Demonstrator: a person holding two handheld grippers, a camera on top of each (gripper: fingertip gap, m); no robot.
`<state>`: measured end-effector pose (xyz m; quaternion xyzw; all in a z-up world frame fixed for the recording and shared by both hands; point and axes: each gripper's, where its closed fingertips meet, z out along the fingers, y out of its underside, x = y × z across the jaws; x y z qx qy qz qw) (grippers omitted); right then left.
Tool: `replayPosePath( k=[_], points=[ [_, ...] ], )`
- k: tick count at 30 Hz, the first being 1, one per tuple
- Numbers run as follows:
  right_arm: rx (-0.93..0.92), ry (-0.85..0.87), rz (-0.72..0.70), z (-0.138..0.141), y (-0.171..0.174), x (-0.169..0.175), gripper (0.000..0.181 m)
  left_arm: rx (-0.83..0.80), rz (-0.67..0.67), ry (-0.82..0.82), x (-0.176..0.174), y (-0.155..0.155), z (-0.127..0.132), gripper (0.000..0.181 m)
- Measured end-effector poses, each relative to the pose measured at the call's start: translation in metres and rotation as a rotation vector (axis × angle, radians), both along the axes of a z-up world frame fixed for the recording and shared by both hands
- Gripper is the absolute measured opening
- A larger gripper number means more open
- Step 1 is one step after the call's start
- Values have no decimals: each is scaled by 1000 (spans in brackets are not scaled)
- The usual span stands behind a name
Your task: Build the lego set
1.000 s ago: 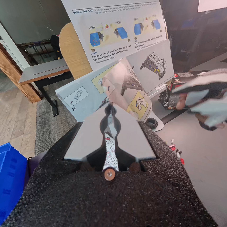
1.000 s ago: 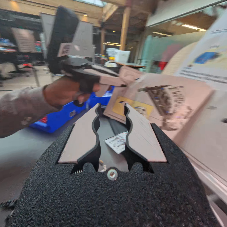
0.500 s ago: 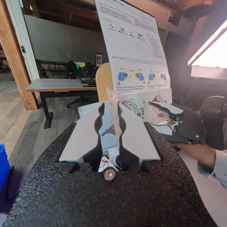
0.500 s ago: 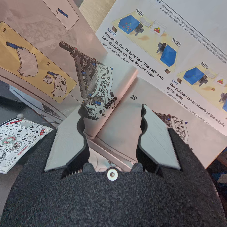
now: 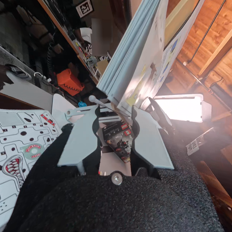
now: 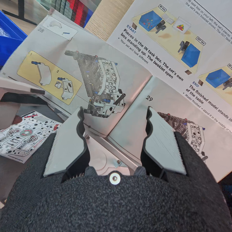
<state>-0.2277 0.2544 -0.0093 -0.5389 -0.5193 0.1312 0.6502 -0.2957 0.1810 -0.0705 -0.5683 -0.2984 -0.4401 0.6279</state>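
The open instruction booklet (image 6: 100, 77) stands on a white stand (image 6: 113, 151), both pages flat. My right gripper (image 6: 115, 109) is open and empty, just in front of the booklet's fold. In the left wrist view the booklet (image 5: 126, 56) shows edge-on, tilted, with its lower corner just beyond my left gripper (image 5: 114, 109), which is open and empty. The black lego box (image 5: 119, 139) lies past the left fingers (image 5: 81, 138). A white sticker sheet (image 5: 18, 144) lies at the left on the table and also shows in the right wrist view (image 6: 25, 135).
A large printed task sheet (image 6: 175, 37) stands behind the booklet. A blue bin (image 6: 8, 41) is at the far left. The right gripper's dark body (image 5: 159, 118) shows beside a bright light panel (image 5: 178, 108). The stand's page-holder wire with a ball tip (image 5: 92, 97) sticks out.
The left gripper has opened, let go of the booklet page and swung to the booklet's edge. The page now lies flat on the left side. The right gripper has opened wider.
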Motion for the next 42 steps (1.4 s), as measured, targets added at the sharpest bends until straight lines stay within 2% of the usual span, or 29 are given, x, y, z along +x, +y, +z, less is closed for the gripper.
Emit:
replayPosePath(
  k=[2,3,6,9,10,14,17,22,24,26,27,31,34,36,39,40,42],
  points=[
    [-25,46,22,8,-2,10,98,23,20,17,-12,0,6,26],
    [-40,94,23,16,0,18,94,-3,13,49,-14,2,4,20],
    [-98,161,-62,24,24,42,91,-36,20,168,-18,7,9,15],
    [-92,76,-201,2,63,64,96,-57,44,224,-22,10,18,15],
    [-78,97,-194,1,69,69,97,-72,42,247,-22,11,20,16],
    [-139,148,-234,-4,82,92,103,-174,56,421,-17,11,16,18],
    [-175,150,-261,-6,83,100,100,-200,64,461,-16,11,14,17],
    [-119,198,-157,23,48,80,90,-192,65,448,-17,11,13,17],
    [-96,158,-138,25,40,62,90,-184,73,431,-17,11,13,17],
    [-90,99,-153,14,42,46,91,-181,77,404,-16,10,12,19],
    [-70,86,-172,9,46,42,91,-178,77,389,-15,8,12,21],
    [-55,155,-197,6,50,40,91,-141,29,257,8,2,4,52],
    [-29,180,-207,5,48,41,90,-93,-51,107,36,7,-2,56],
    [-28,181,-212,5,47,41,88,-51,-75,11,48,14,1,51],
    [-36,181,-214,4,47,41,87,-7,17,-90,38,21,4,25],
    [-39,182,-214,4,46,41,87,13,59,-106,32,20,5,9],
    [-47,184,-214,3,46,41,86,54,112,-67,31,15,13,0]
  ],
)
